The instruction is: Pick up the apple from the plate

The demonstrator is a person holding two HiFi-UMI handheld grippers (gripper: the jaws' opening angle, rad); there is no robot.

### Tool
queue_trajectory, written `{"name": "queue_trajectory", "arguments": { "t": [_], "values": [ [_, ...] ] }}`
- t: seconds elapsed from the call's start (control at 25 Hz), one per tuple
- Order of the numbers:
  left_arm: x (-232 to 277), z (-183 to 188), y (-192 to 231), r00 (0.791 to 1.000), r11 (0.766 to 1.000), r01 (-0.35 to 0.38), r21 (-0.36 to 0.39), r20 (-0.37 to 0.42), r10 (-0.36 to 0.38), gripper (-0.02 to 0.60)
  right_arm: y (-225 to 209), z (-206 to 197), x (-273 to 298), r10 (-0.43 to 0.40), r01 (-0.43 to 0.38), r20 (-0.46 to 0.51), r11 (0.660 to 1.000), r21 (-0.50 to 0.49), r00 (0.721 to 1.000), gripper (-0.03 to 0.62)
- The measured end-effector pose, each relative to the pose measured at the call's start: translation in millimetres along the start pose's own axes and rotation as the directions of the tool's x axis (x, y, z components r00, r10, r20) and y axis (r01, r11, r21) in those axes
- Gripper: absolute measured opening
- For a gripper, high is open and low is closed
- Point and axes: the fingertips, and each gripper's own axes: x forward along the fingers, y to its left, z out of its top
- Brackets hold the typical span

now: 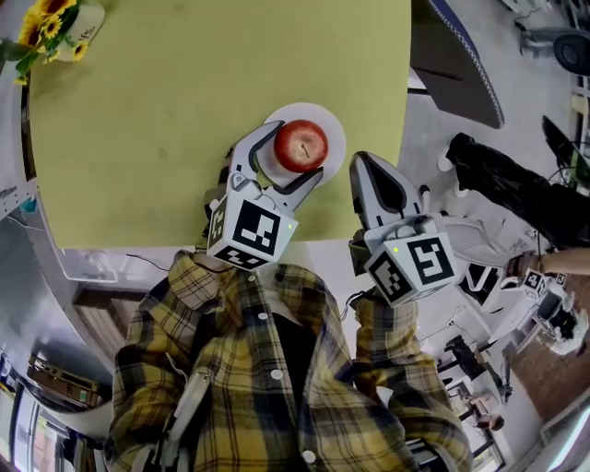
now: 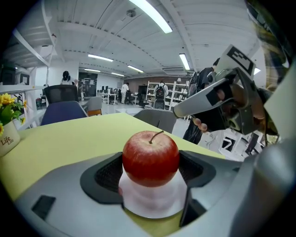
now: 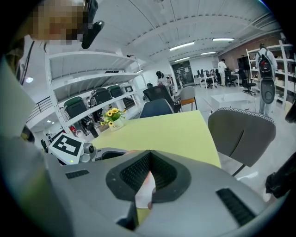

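Note:
A red apple [image 1: 300, 146] [image 2: 150, 158] stands on a small white plate [image 1: 329, 123] [image 2: 152, 206] near the front edge of the yellow-green table [image 1: 184, 111]. My left gripper [image 1: 298, 151] [image 2: 150, 172] has its jaws on either side of the apple, and the ribbed pads [image 2: 107, 173] lie against the apple's flanks. The apple still rests on the plate. My right gripper [image 1: 367, 168] [image 3: 147, 163] hovers just right of the plate, its jaws shut with nothing between them. It also shows in the left gripper view as the right gripper [image 2: 203, 99], above and to the right of the apple.
A pot of yellow flowers [image 1: 51, 28] [image 2: 7, 122] [image 3: 113, 115] stands at the table's far left corner. A grey chair [image 3: 240, 134] [image 1: 456, 64] stands off the table's right side. People and shelving are far off in the room.

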Motion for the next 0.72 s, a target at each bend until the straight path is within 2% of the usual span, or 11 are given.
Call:
{"name": "queue_trajectory", "arguments": {
  "t": [0.72],
  "values": [
    [-77, 64, 33, 0.993, 0.995, -0.083, -0.059, 0.074, 0.087, 0.388, 60, 69, 9, 0.118, -0.110, 0.055, 0.985, -0.134, 0.991, -0.003]
  ]
}}
